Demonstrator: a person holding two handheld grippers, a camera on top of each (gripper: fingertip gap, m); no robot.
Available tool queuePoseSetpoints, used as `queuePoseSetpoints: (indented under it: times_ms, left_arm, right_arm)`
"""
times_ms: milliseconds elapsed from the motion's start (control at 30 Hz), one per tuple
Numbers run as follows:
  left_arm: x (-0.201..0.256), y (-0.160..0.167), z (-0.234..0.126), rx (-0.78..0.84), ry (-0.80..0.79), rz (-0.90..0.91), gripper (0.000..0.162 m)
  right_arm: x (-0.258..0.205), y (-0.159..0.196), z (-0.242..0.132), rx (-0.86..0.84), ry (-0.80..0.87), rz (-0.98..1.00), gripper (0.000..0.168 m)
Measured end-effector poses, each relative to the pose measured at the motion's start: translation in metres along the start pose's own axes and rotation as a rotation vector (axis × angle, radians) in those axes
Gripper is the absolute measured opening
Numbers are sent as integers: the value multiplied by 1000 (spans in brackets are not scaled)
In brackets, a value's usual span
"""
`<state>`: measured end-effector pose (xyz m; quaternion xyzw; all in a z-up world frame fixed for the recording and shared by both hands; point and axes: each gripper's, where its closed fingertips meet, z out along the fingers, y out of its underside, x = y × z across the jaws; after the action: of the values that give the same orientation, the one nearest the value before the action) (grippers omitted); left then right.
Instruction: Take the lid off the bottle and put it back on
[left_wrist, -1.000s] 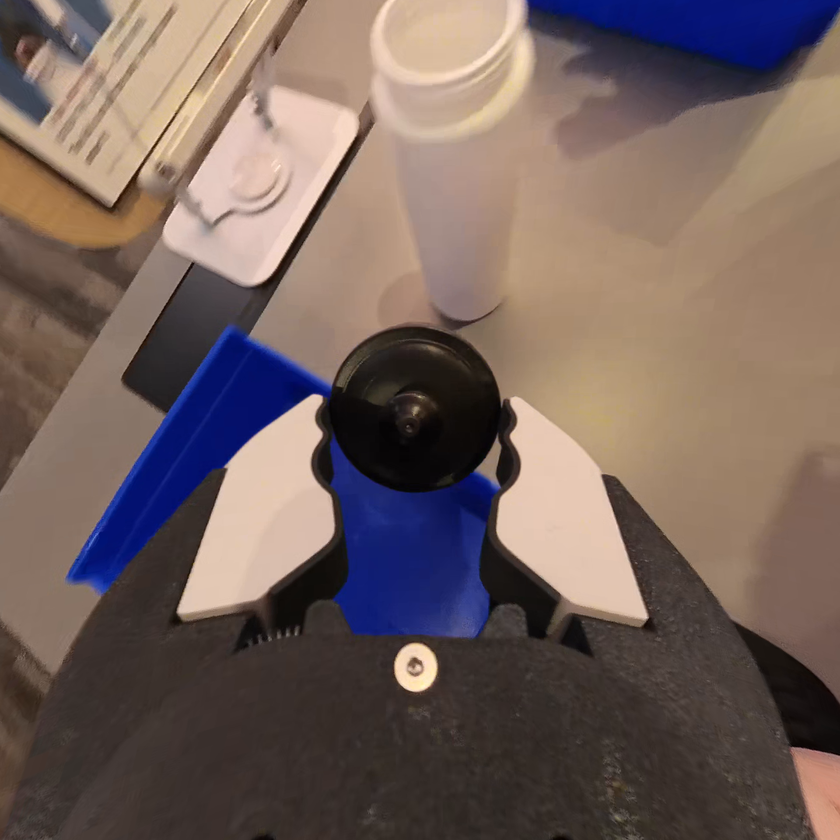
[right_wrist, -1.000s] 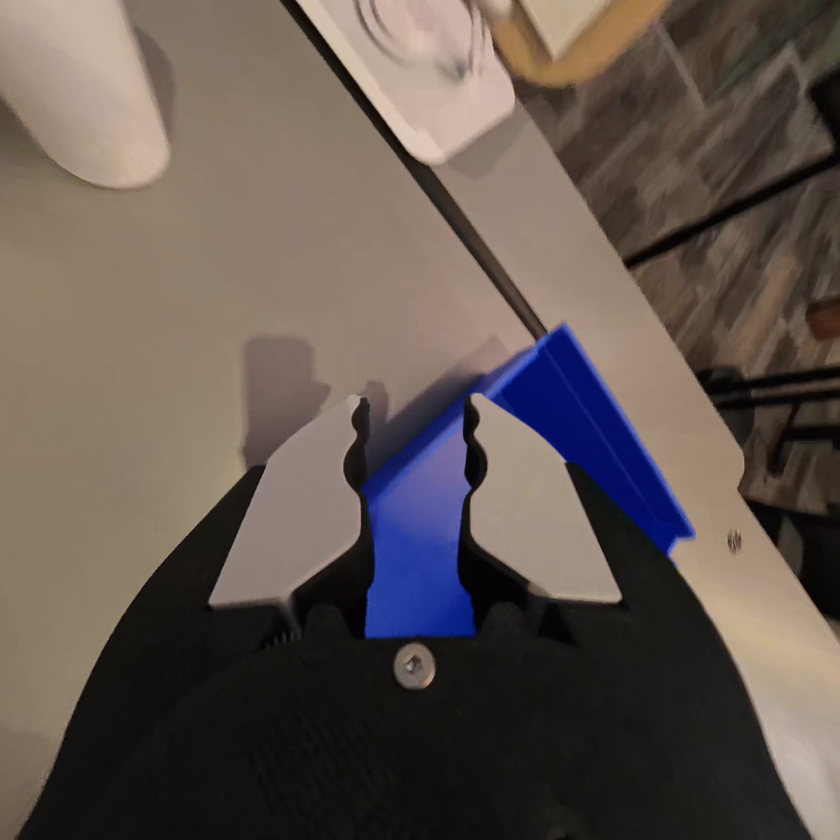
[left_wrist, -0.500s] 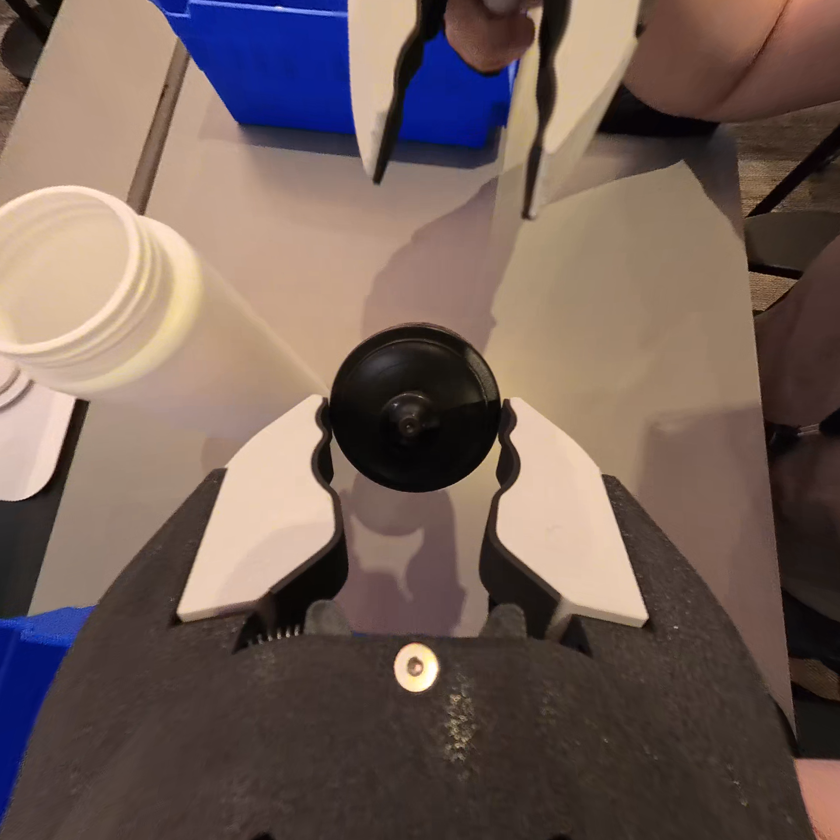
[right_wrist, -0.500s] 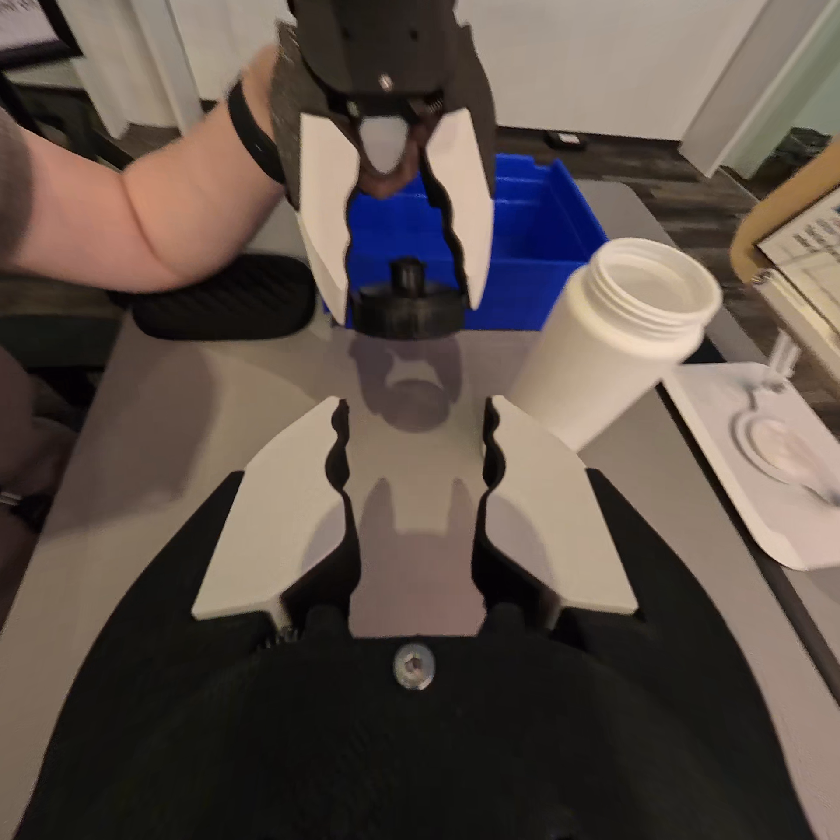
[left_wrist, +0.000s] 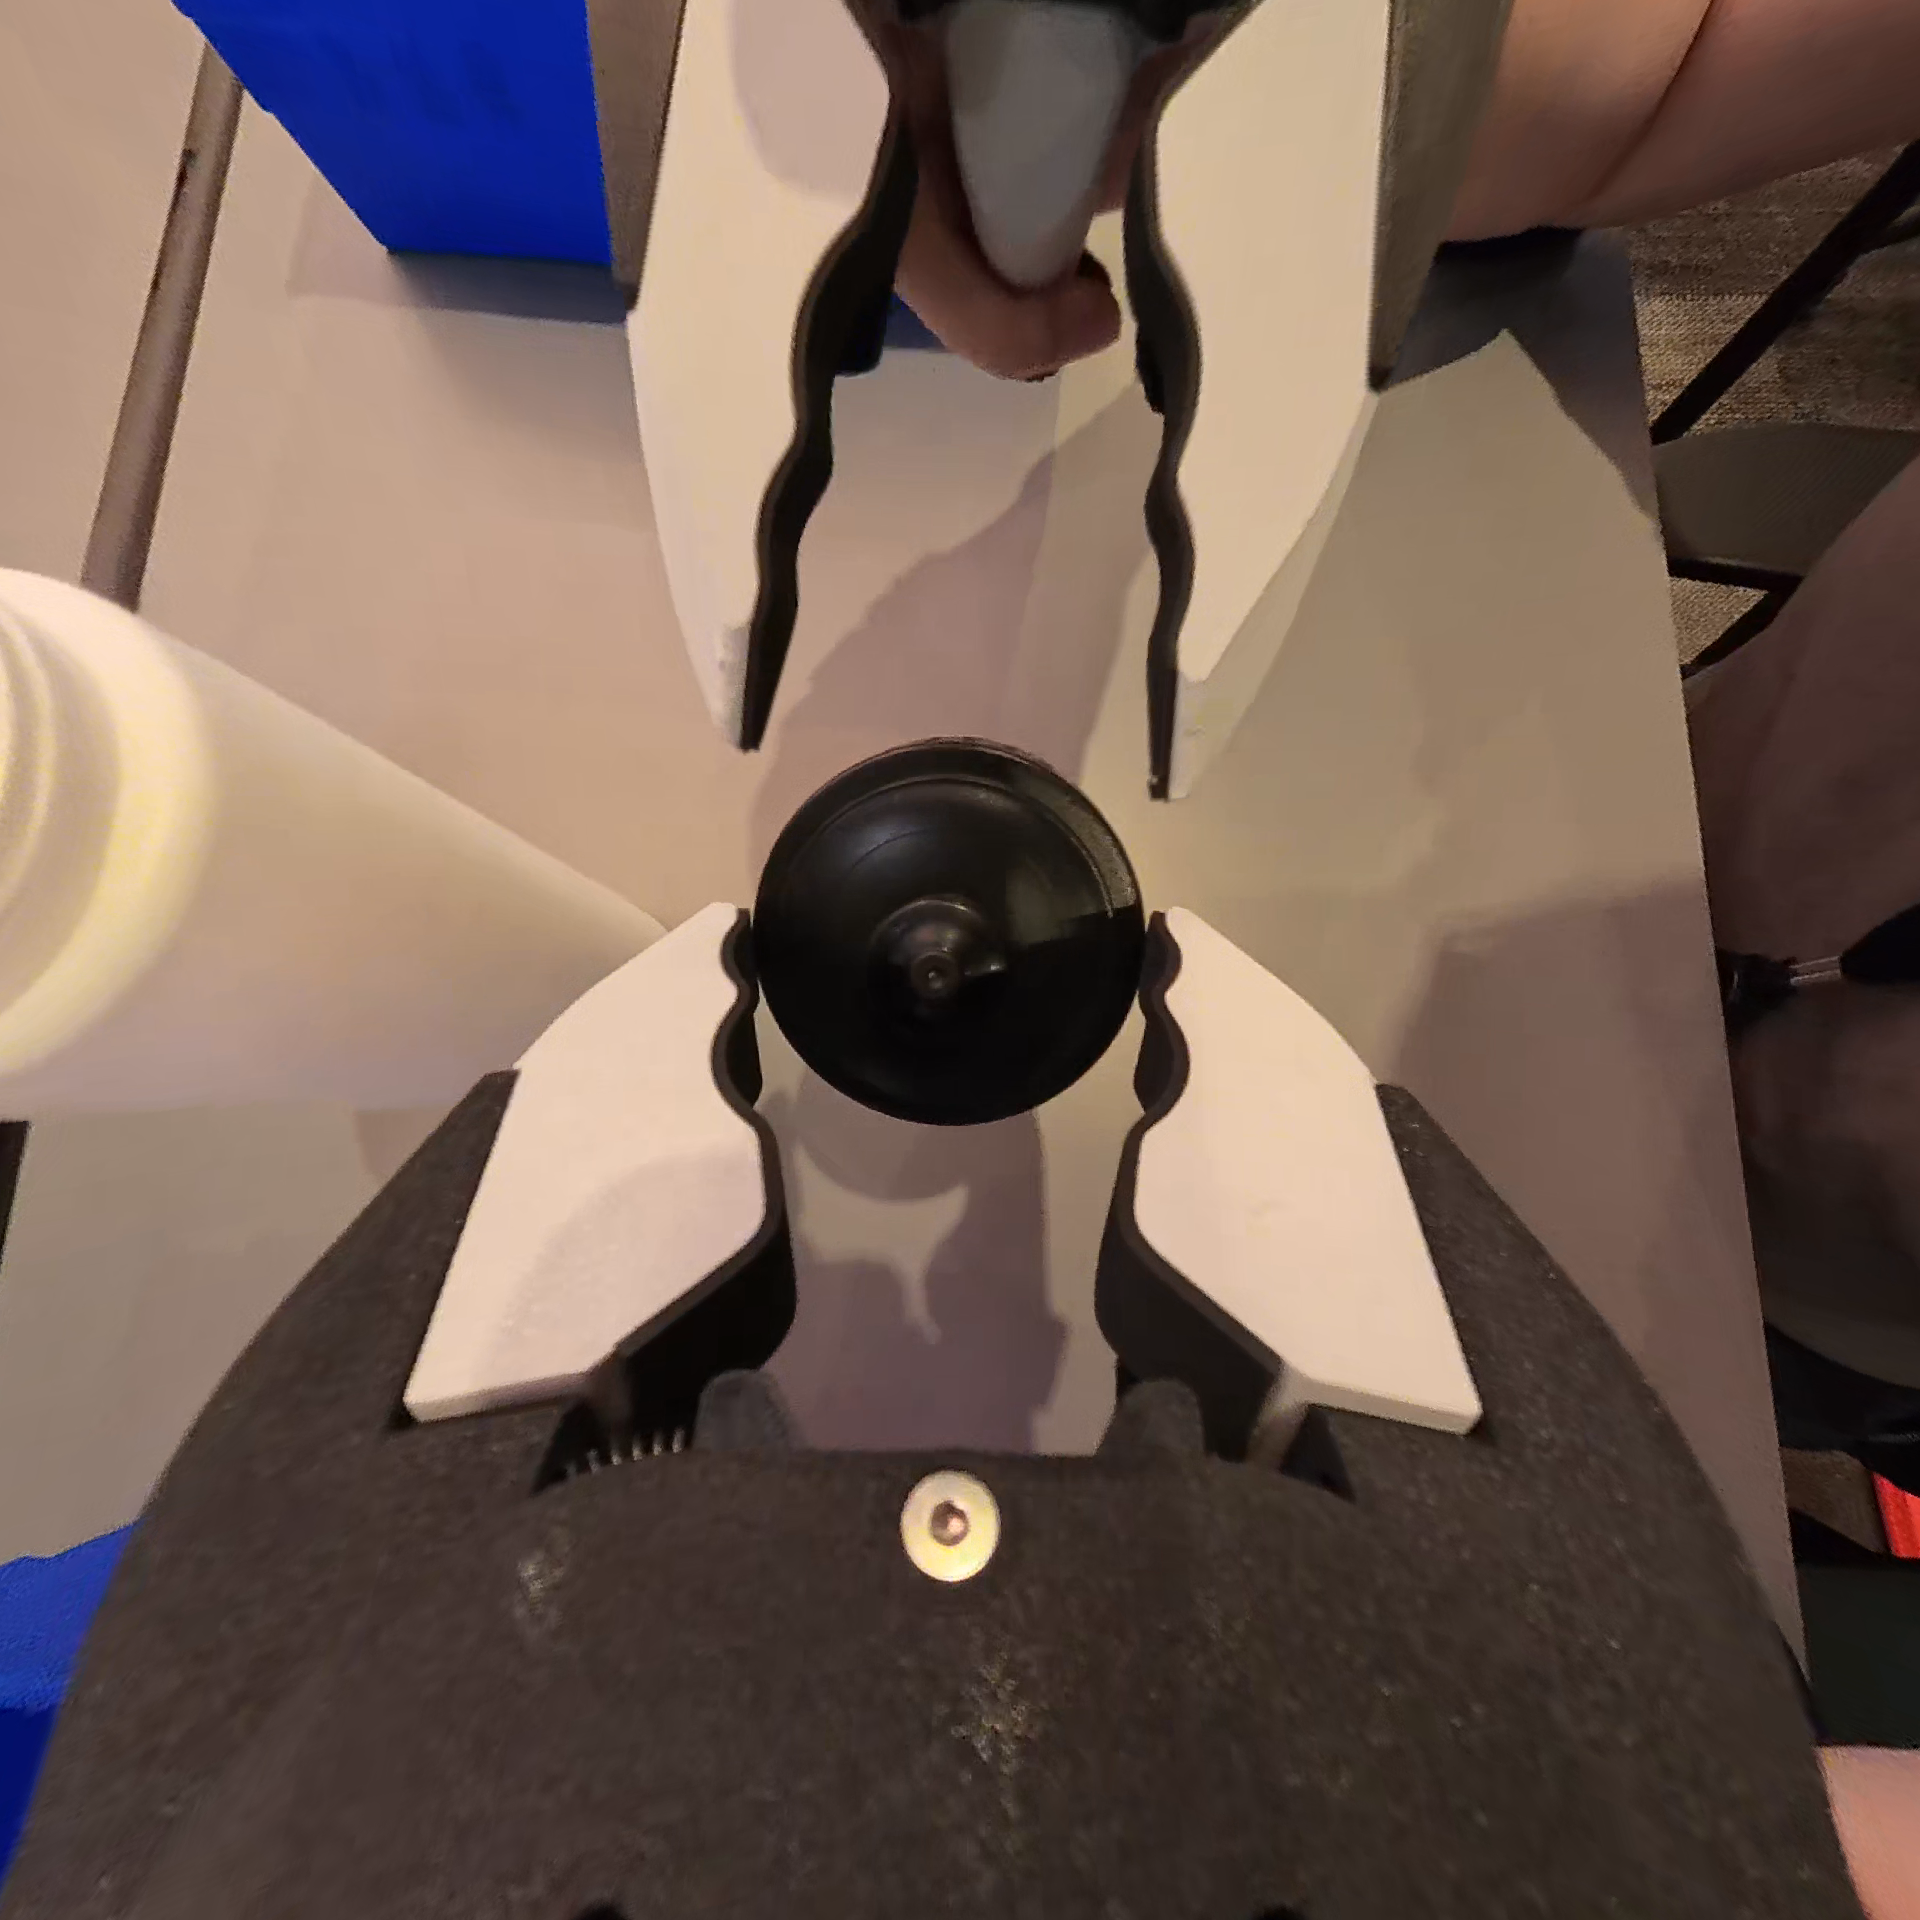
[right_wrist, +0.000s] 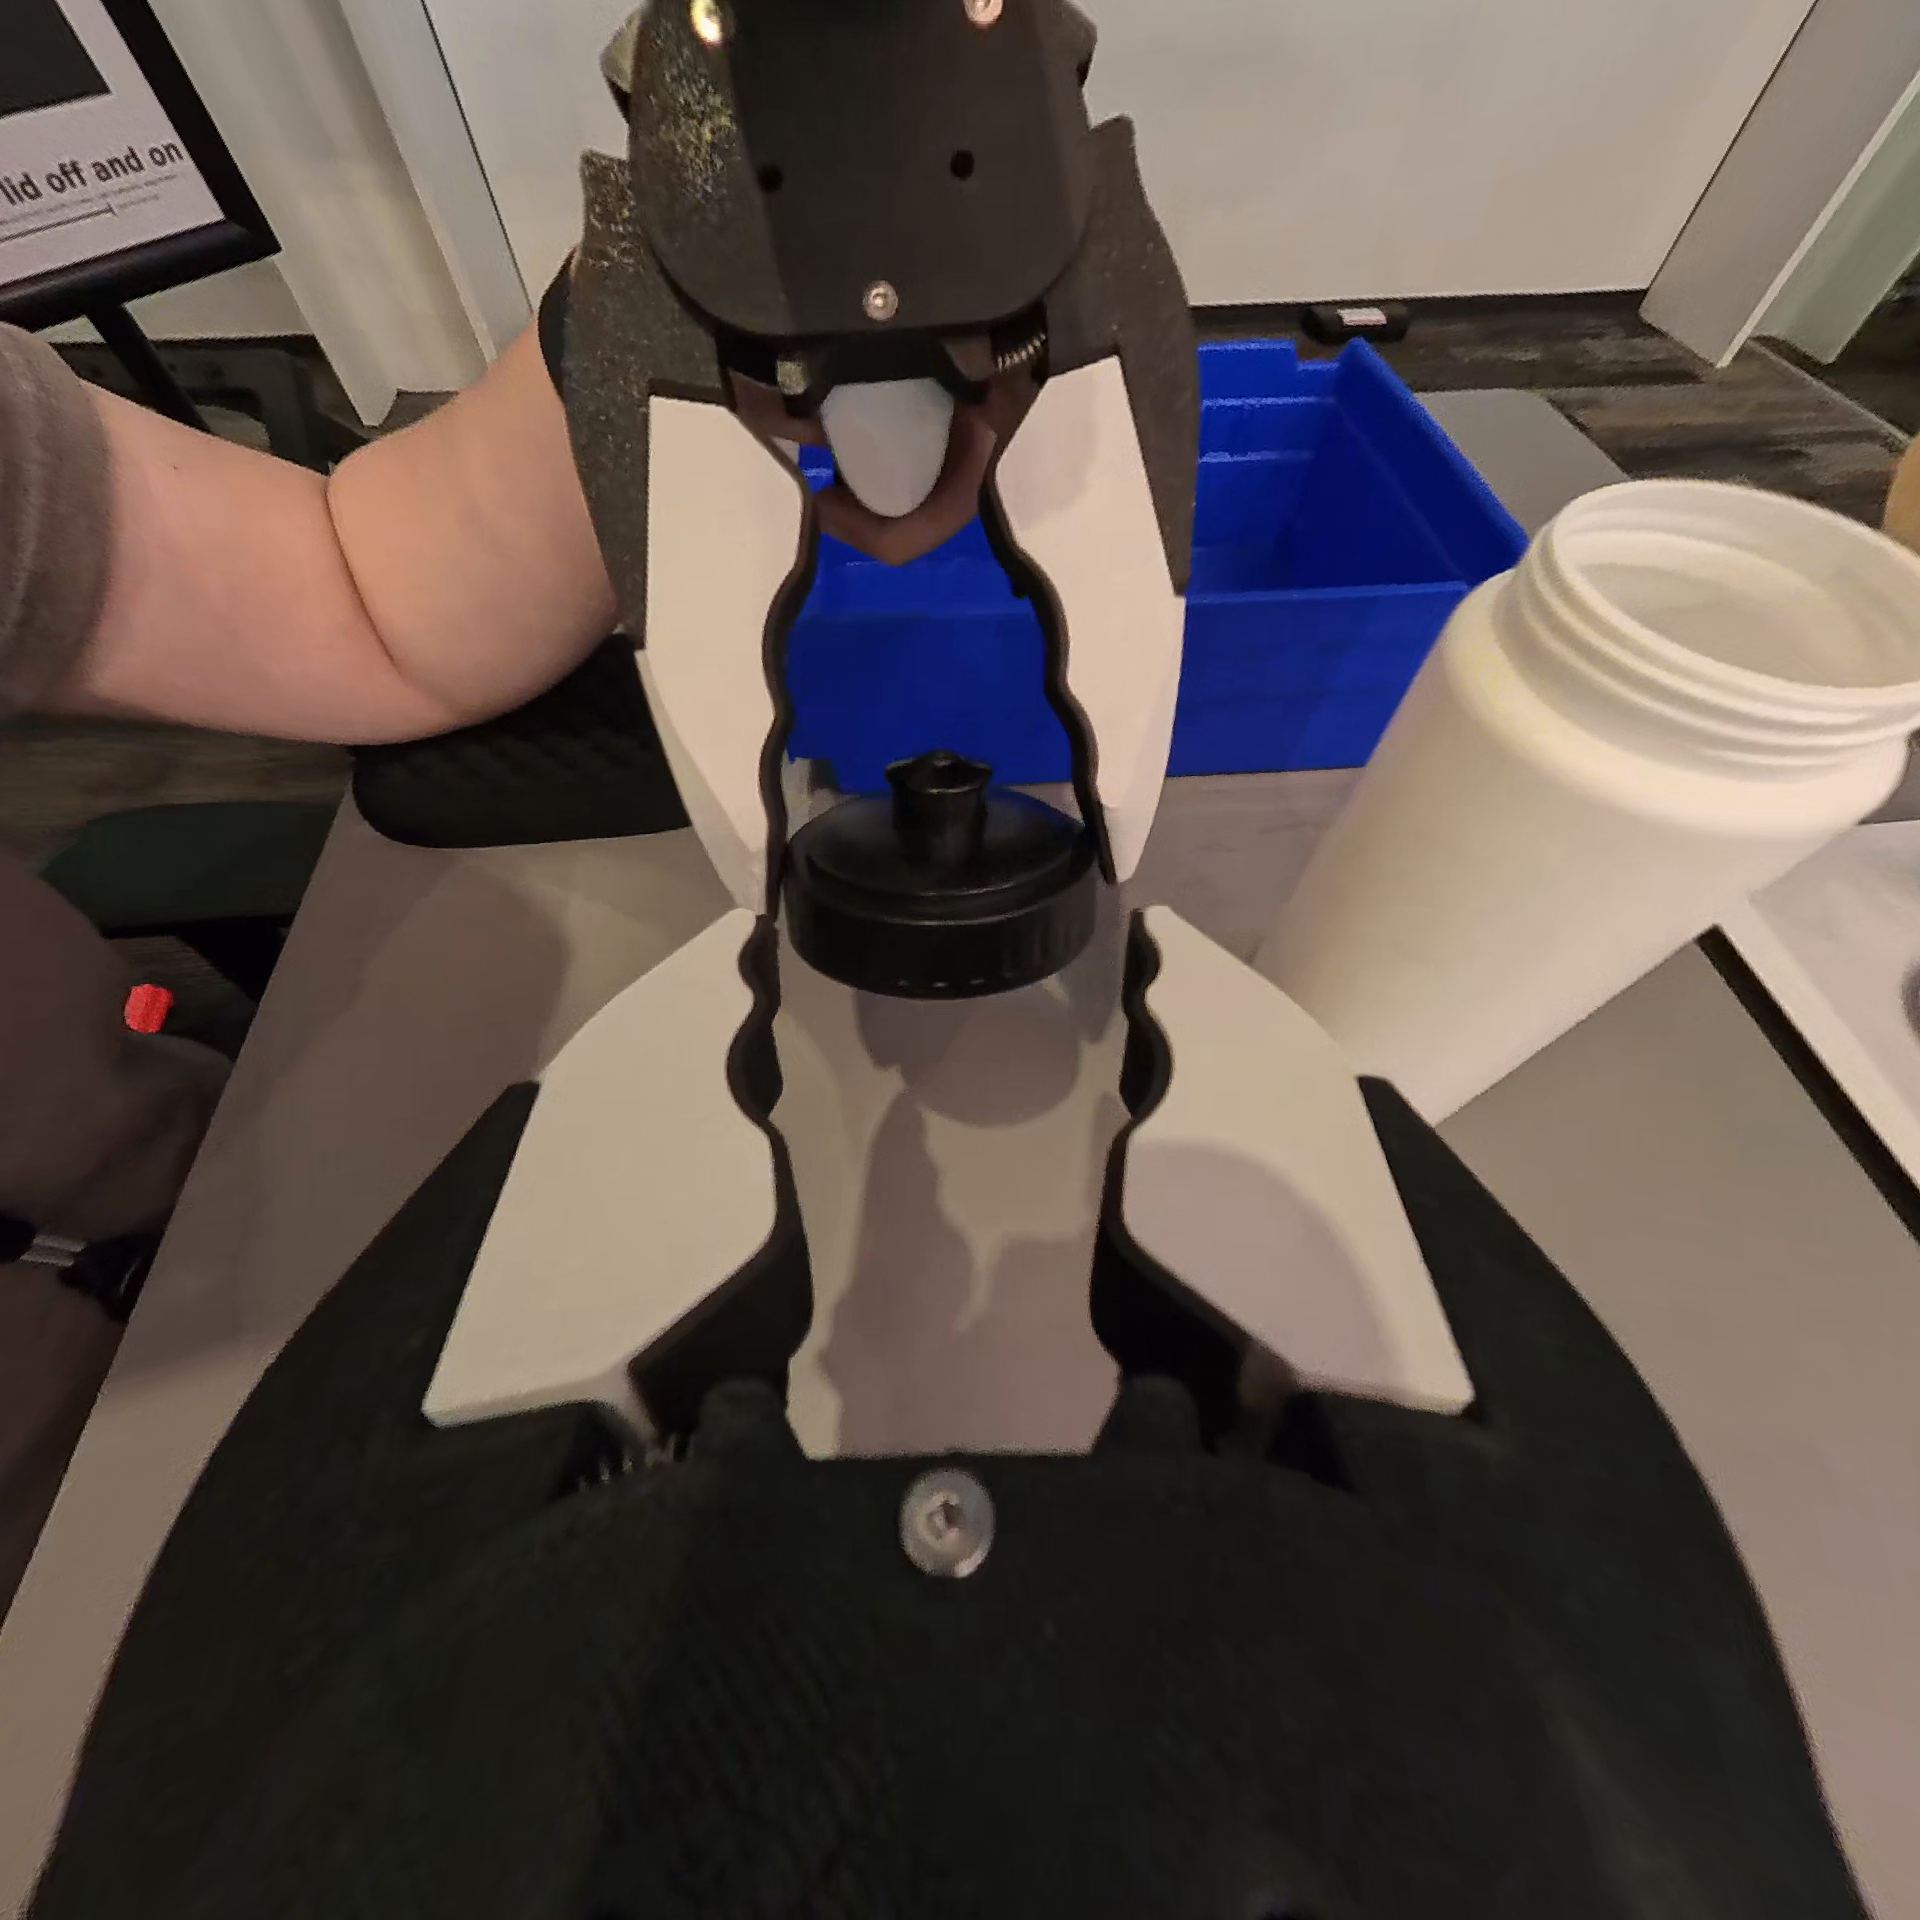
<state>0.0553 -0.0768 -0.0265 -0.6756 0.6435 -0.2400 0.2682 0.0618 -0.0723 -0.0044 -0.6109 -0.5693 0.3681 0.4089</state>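
Left gripper (left_wrist: 943, 940) has both fingers clamped on the rim of the black lid (left_wrist: 943, 933), spout up, lid held clear above the grey table (left_wrist: 1455, 935). Right gripper (right_wrist: 940, 997) is spread wide w/ nothing in it, tips just beside the lid on either side but apart from it; in the left wrist view it faces in from opposite (left_wrist: 956, 764).

Step, as I read it: lid is off, and this looks like a handover or regrip btwn the 2 grippers before it goes back on. Next move needs the right gripper to close on the lid rim before the left lets go, or else to go steady the bottle (right_wrist: 1558, 790).

Bottle is white, open-topped, threads bare, standing on the table to one side, near but not touching; inside looks empty as far as visible. Blue bin (right_wrist: 1340, 582) behind: ribbed walls, no contents visible.
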Motion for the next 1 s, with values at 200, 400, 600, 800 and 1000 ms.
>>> queuePoseSetpoints:
  times_ms: [200,400,600,800,1000]
  left_arm:
    - [4,0,3,-15,7,14,71]
    - [5,-1,3,-13,10,16,71]
    - [7,0,6,-25,14,26,71]
    - [9,0,8,-32,22,29,71]
    - [9,2,9,-40,21,34,70]
  right_arm:
    - [-4,12,9,-67,0,-37,66]
    - [-7,14,12,-82,-5,-42,65]
    - [-9,18,15,-101,-24,-31,64]
    - [-10,24,19,-126,-28,-29,65]
    - [-10,25,19,-131,-27,-34,65]
